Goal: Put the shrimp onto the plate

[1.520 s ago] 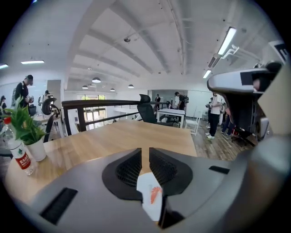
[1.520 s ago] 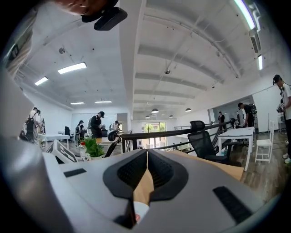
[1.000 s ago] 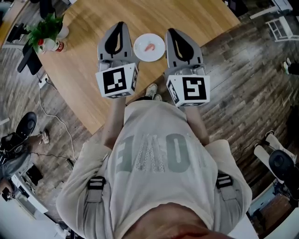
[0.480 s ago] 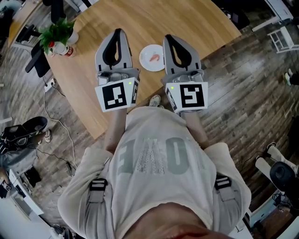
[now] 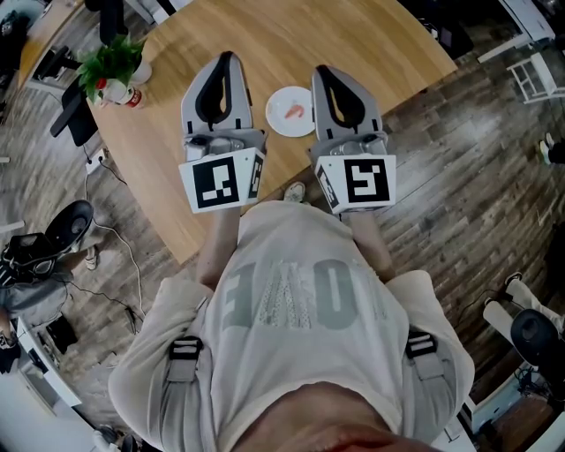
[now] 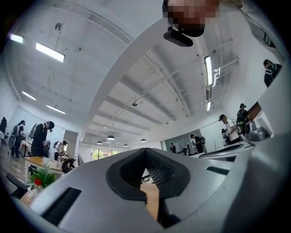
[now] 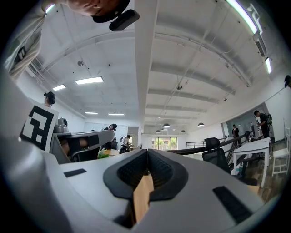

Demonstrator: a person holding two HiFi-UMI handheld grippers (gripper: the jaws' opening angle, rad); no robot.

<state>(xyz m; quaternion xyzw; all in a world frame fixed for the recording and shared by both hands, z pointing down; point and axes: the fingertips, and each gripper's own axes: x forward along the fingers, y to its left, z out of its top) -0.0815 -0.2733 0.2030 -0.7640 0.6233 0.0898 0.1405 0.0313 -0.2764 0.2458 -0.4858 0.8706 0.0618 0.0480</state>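
Observation:
In the head view a small pink shrimp (image 5: 298, 110) lies on a white round plate (image 5: 279, 122) on the wooden table. My left gripper (image 5: 224, 58) stands to the plate's left and my right gripper (image 5: 321, 70) to its right, both resting over the table with tips pointing away from me. Both are shut with nothing between the jaws. In the left gripper view the left gripper (image 6: 145, 152) shows closed tips, and in the right gripper view the right gripper (image 7: 146, 154) does too; both look out level over the table into the room.
A potted plant (image 5: 110, 62) with a red can (image 5: 132, 99) beside it stands at the table's left edge. The round table (image 5: 291, 26) ends just before my feet. Cables and gear lie on the floor at left, chairs at right.
The view shifted slightly over the second; plate and grippers keep the same arrangement, and the shrimp stays on the plate.

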